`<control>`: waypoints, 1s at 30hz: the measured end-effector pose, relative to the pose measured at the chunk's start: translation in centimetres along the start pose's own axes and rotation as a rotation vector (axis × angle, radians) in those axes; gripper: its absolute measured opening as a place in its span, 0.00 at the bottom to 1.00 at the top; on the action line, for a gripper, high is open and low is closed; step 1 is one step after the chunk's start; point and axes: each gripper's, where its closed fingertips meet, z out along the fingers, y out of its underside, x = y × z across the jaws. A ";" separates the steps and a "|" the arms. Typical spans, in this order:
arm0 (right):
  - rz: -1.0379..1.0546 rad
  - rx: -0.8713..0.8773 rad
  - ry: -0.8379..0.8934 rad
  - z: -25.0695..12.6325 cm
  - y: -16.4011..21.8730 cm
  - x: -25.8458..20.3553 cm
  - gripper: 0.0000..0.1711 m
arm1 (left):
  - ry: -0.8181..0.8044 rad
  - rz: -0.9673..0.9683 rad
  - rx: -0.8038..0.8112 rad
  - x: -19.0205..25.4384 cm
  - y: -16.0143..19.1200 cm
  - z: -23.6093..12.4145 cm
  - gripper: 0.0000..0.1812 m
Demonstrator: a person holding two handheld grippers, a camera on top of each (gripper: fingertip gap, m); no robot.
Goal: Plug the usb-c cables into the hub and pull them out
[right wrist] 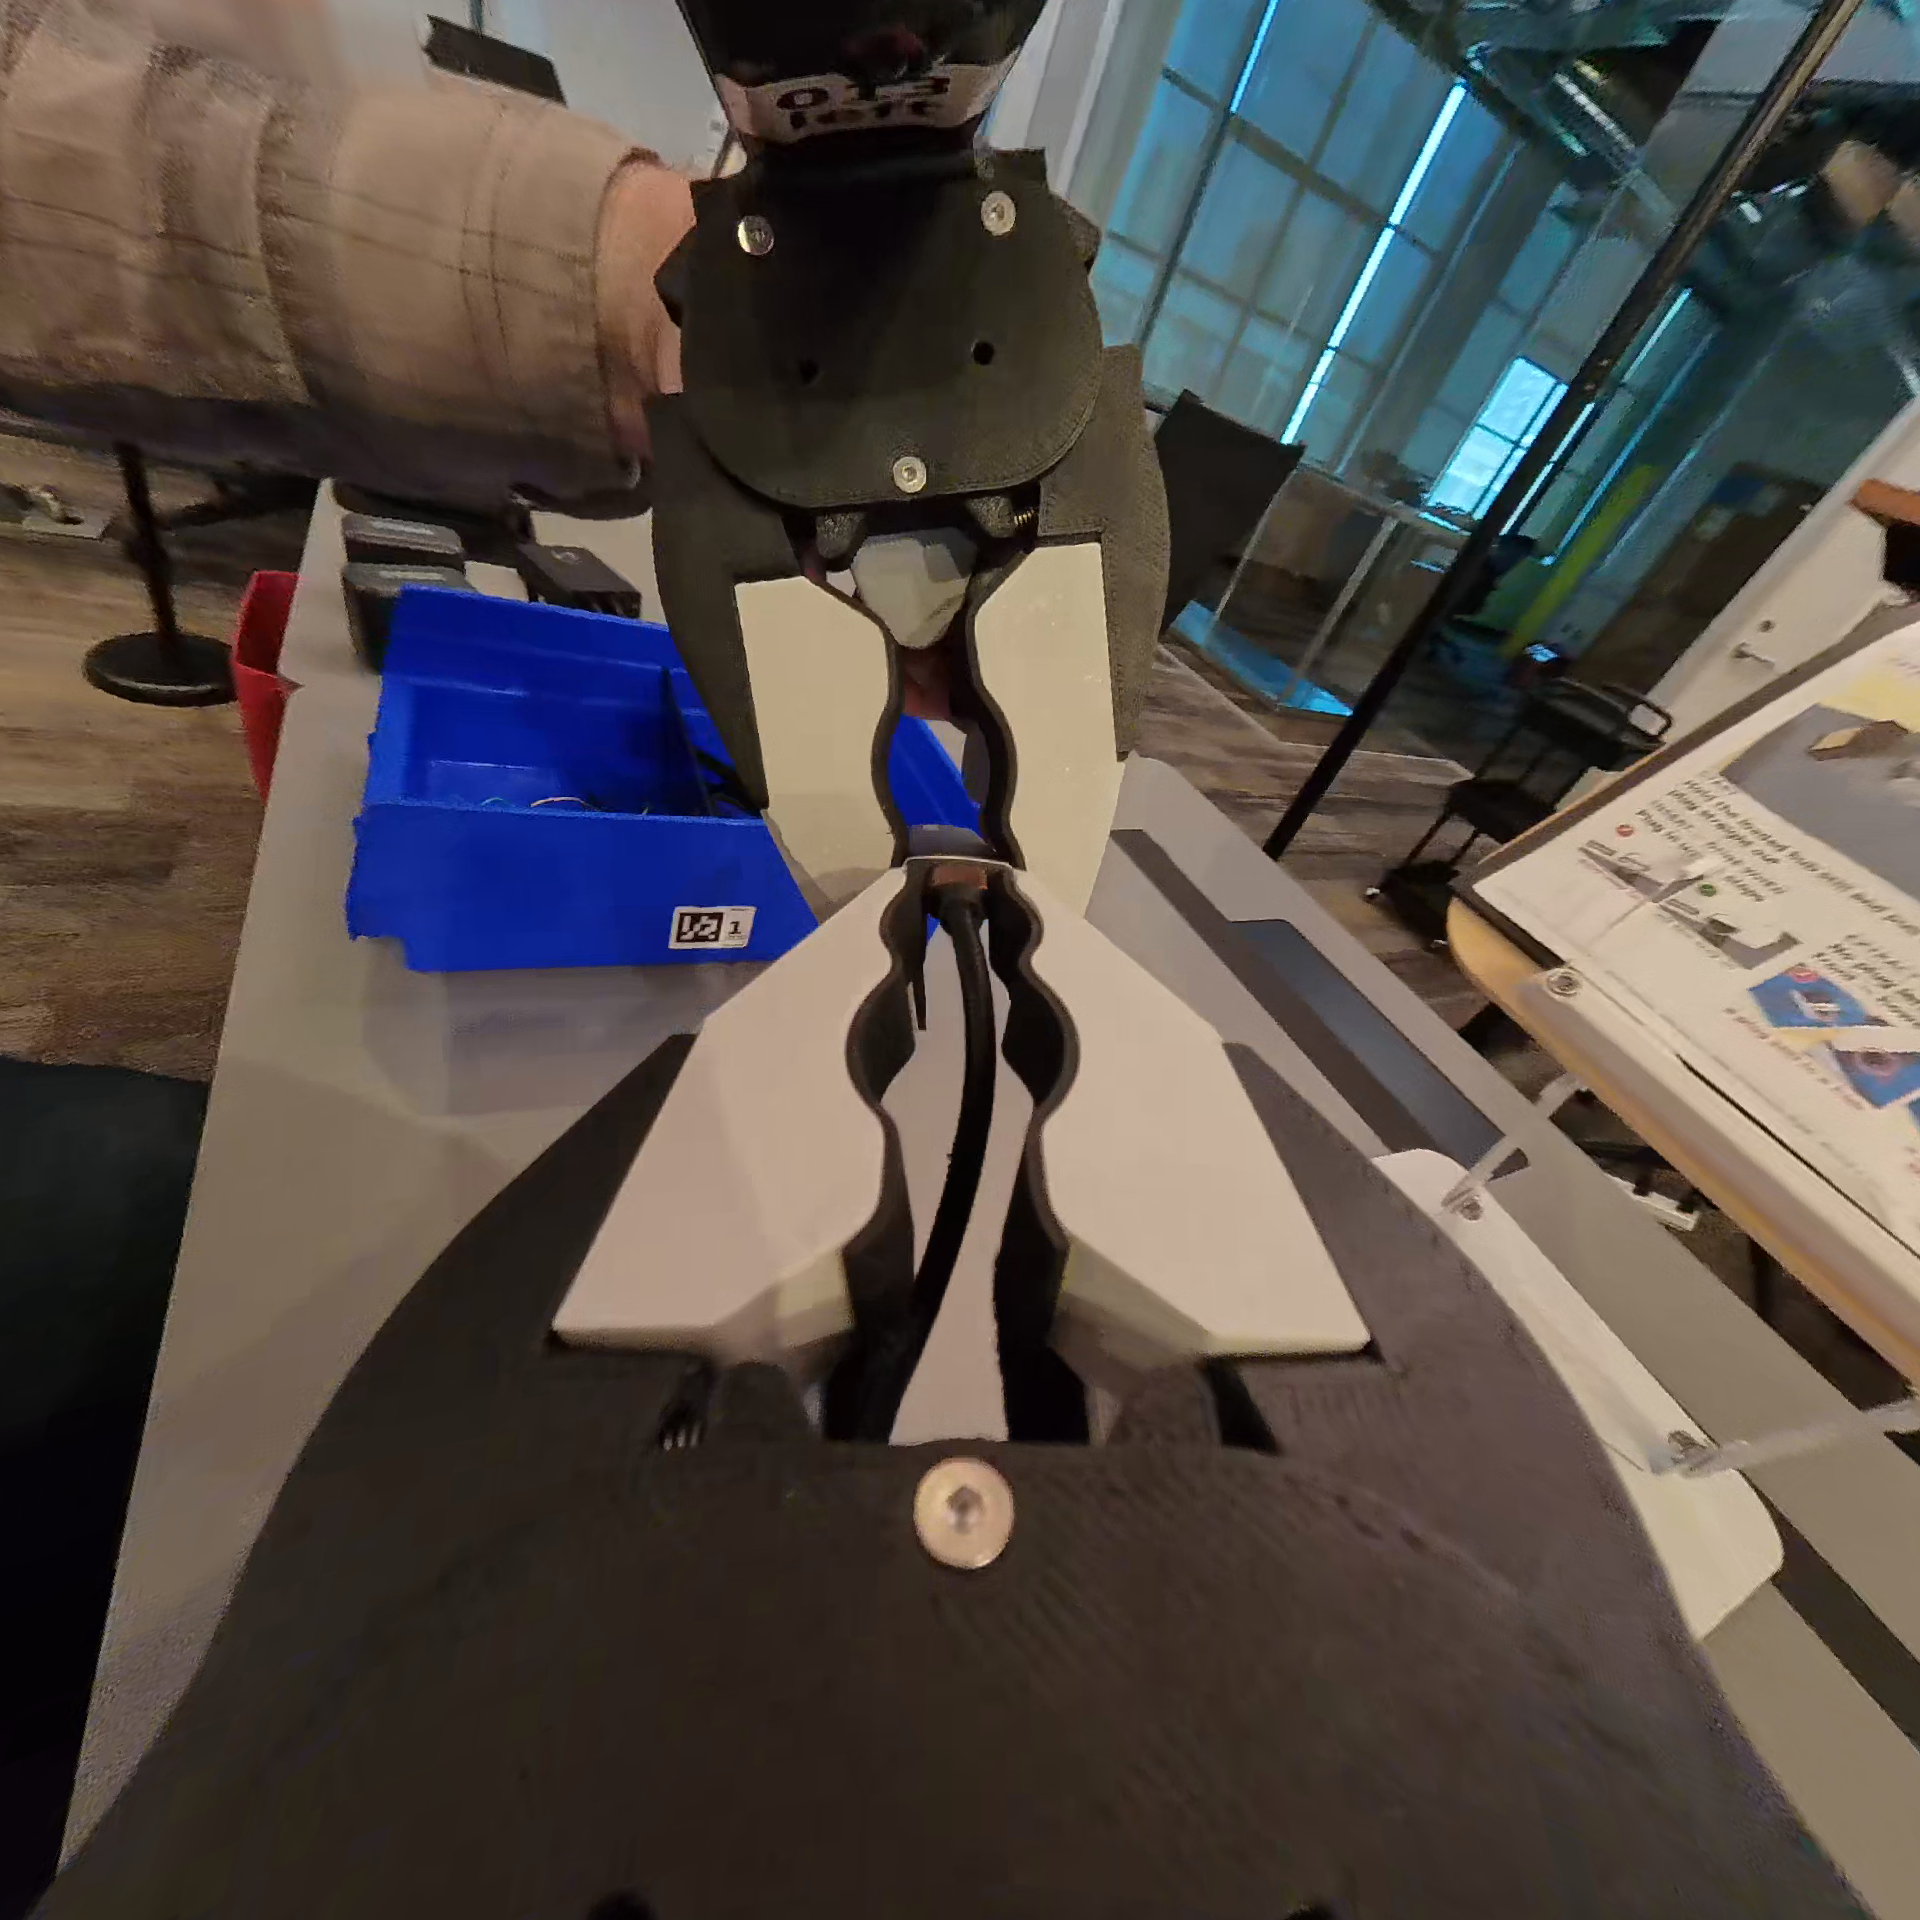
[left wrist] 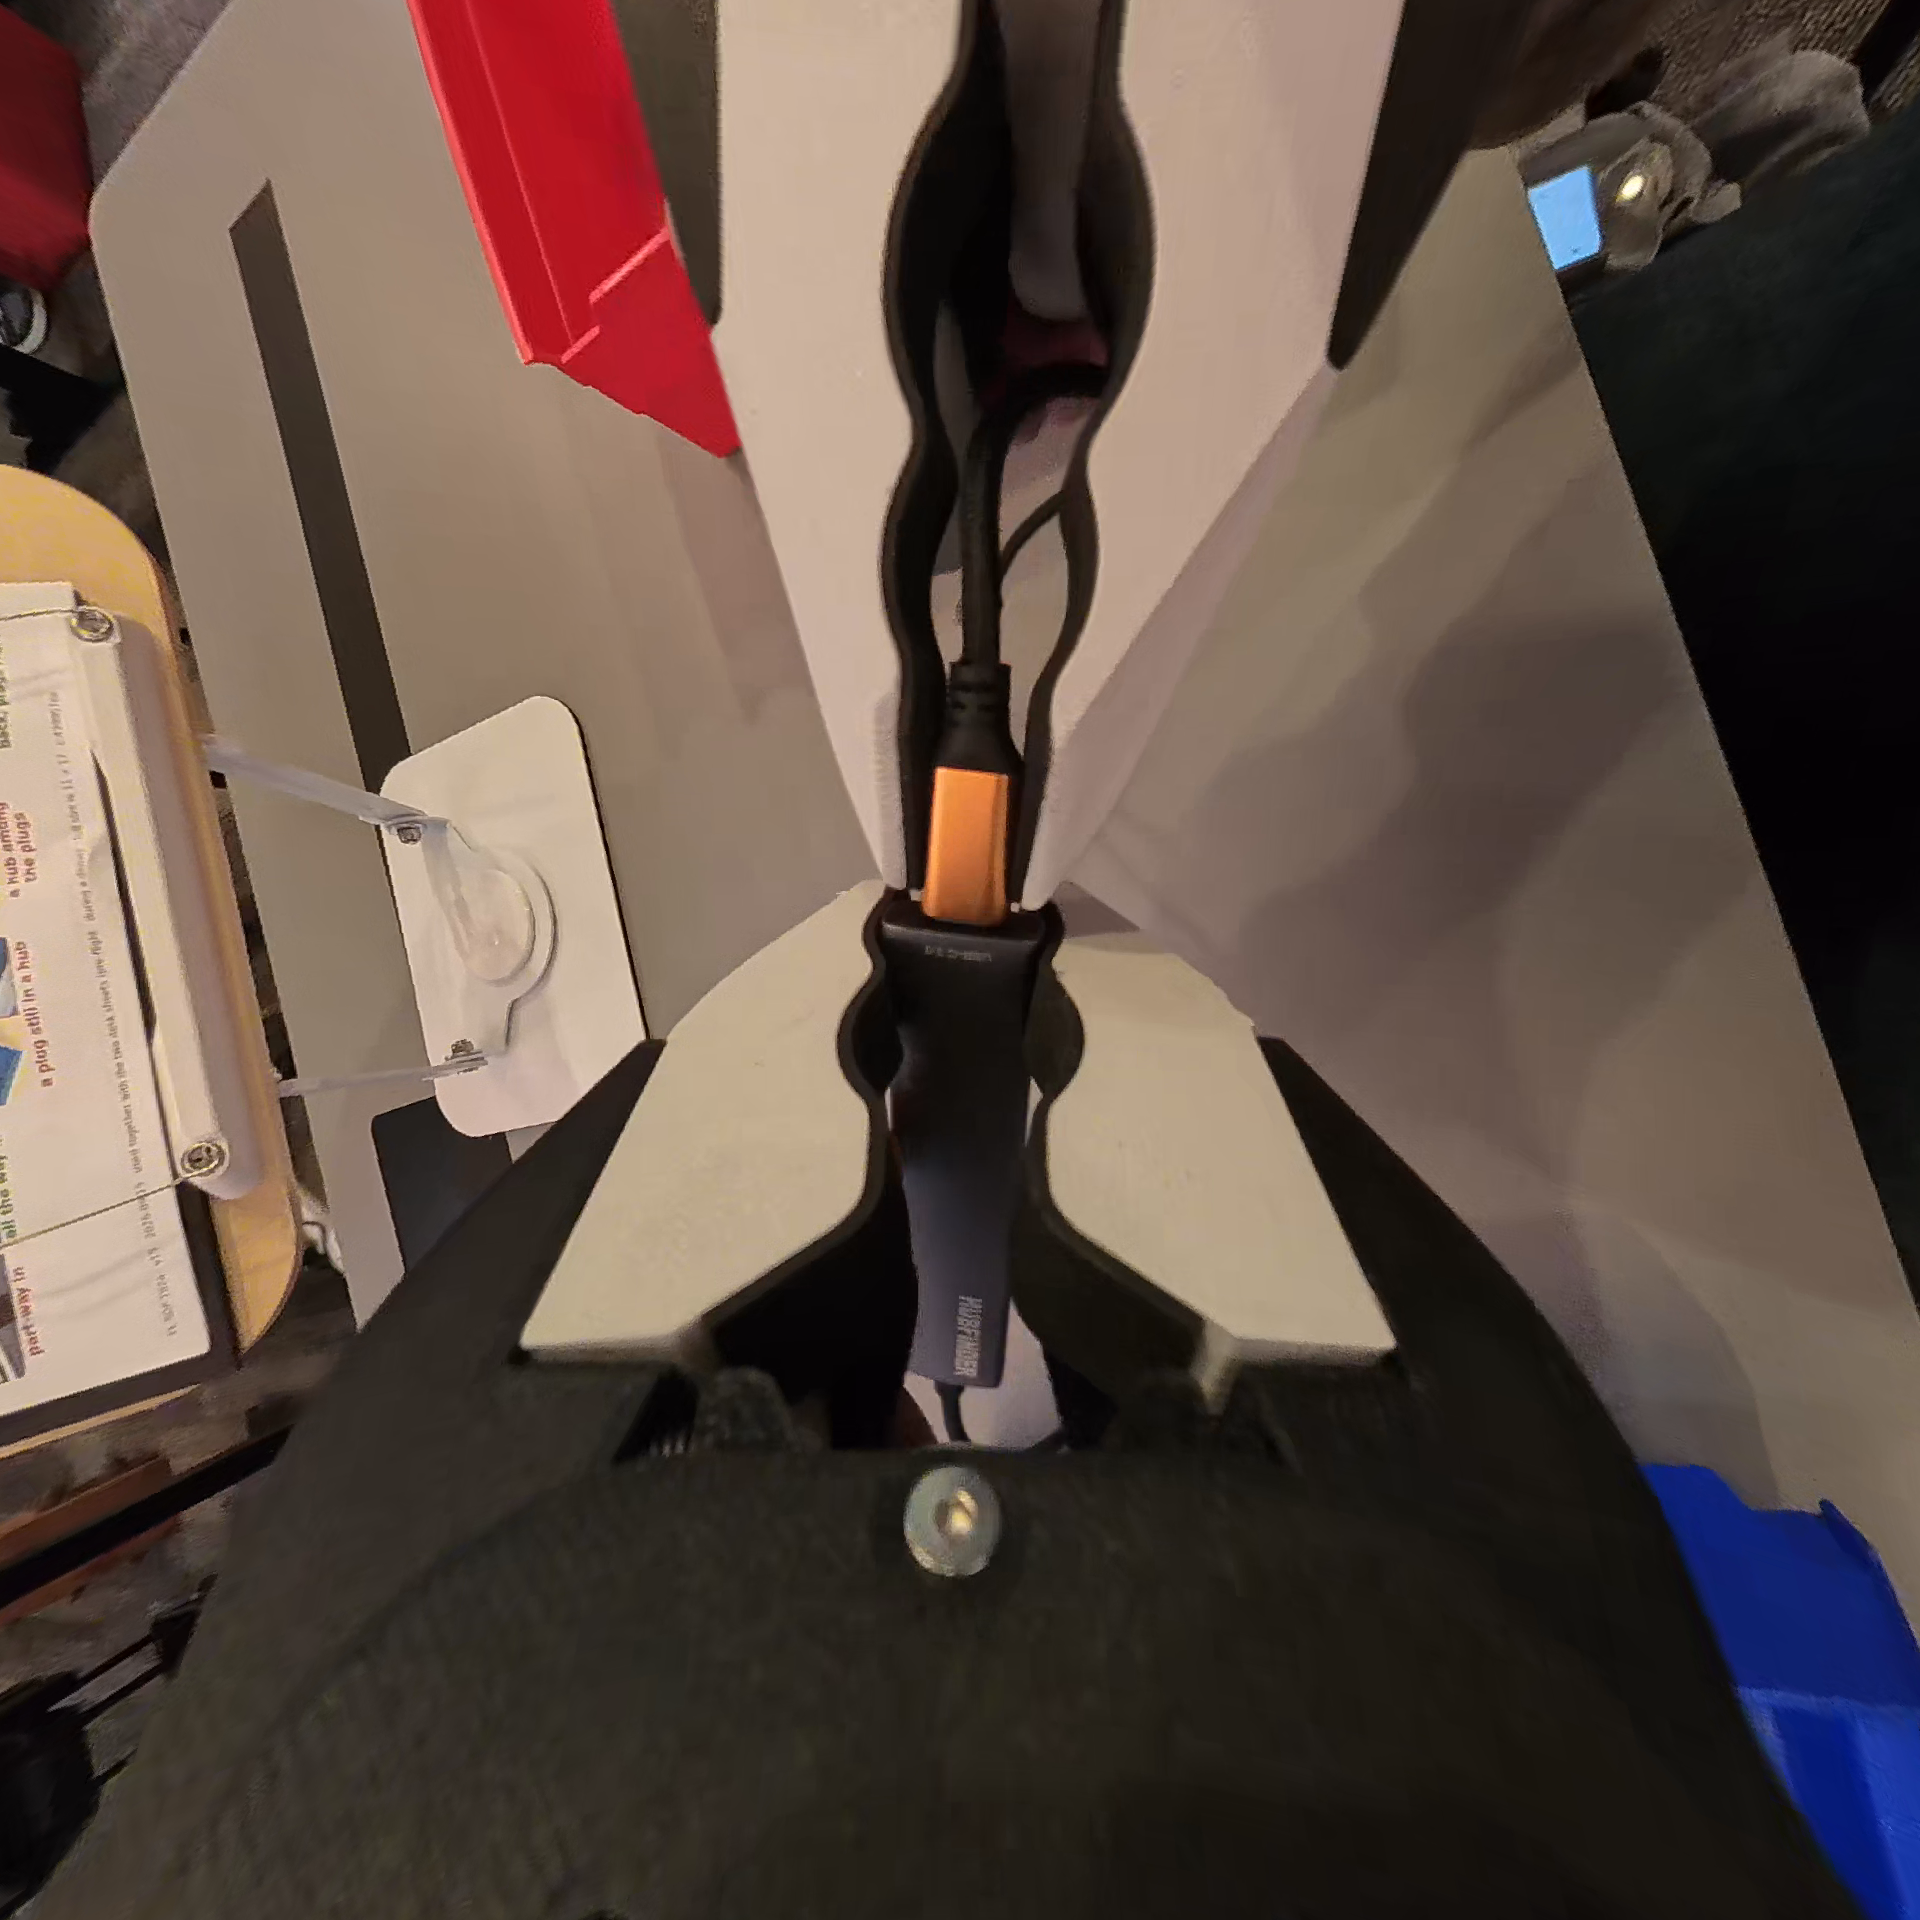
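In the left wrist view my left gripper (left wrist: 966, 935) is shut on a dark grey hub (left wrist: 961, 1143), which lies lengthwise between its white fingers. An orange USB-C plug (left wrist: 968, 842) sits against the hub's far end face. My right gripper (left wrist: 966, 883) comes in from the top, tip to tip with the left one, and is shut on that plug. The plug's black cable (left wrist: 982, 582) runs back between the right fingers. In the right wrist view my right gripper (right wrist: 956, 871) meets the left gripper (right wrist: 951, 844), with the cable (right wrist: 966, 1091) trailing towards the camera and the hub's rear (right wrist: 914, 592) showing.
A blue bin (right wrist: 561, 790) with loose wires stands on the grey table (right wrist: 343, 1091), with black boxes (right wrist: 405, 561) behind it. A red bin (left wrist: 582, 208) lies on the table's other side. An instruction sheet on a wooden stand (right wrist: 1714, 935) and its white bracket base (left wrist: 499, 914) are nearby. A person's sleeve (right wrist: 260, 239) holds the left gripper. Both grippers' tips are close together, under 4 cm apart.
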 end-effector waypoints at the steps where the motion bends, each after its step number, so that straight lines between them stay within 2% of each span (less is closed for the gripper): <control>1: -0.007 -0.001 0.014 0.0 -0.1 0.1 0.05 | -0.004 -0.009 0.015 -0.1 -0.1 -0.1 0.11; 6: 0.013 -0.004 0.011 0.3 -0.3 -0.1 0.05 | -0.026 -0.005 0.012 -0.2 0.1 -0.4 0.11; 11: 0.212 0.069 -0.172 -0.3 -0.4 -0.9 0.05 | -0.031 0.044 0.011 0.6 -0.3 -0.6 0.11; 14: 0.266 0.107 -0.220 -0.5 -0.4 -1.0 0.05 | -0.039 0.063 0.015 0.8 -0.5 -0.5 0.12; 16: 0.237 0.106 -0.186 -0.4 -0.5 -0.8 0.05 | -0.041 0.051 0.022 0.7 -0.6 -0.6 0.11; 24: -0.098 -0.031 0.050 0.4 -0.9 -0.5 0.05 | -0.046 -0.006 0.076 0.0 -0.2 -0.9 0.11; 26: -0.082 -0.035 0.036 0.3 -1.0 -0.6 0.05 | -0.053 -0.007 0.092 0.0 -0.3 -1.0 0.11; 30: 0.083 0.009 -0.077 0.1 -0.9 -0.8 0.05 | -0.063 0.026 0.061 0.3 -0.3 -1.0 0.11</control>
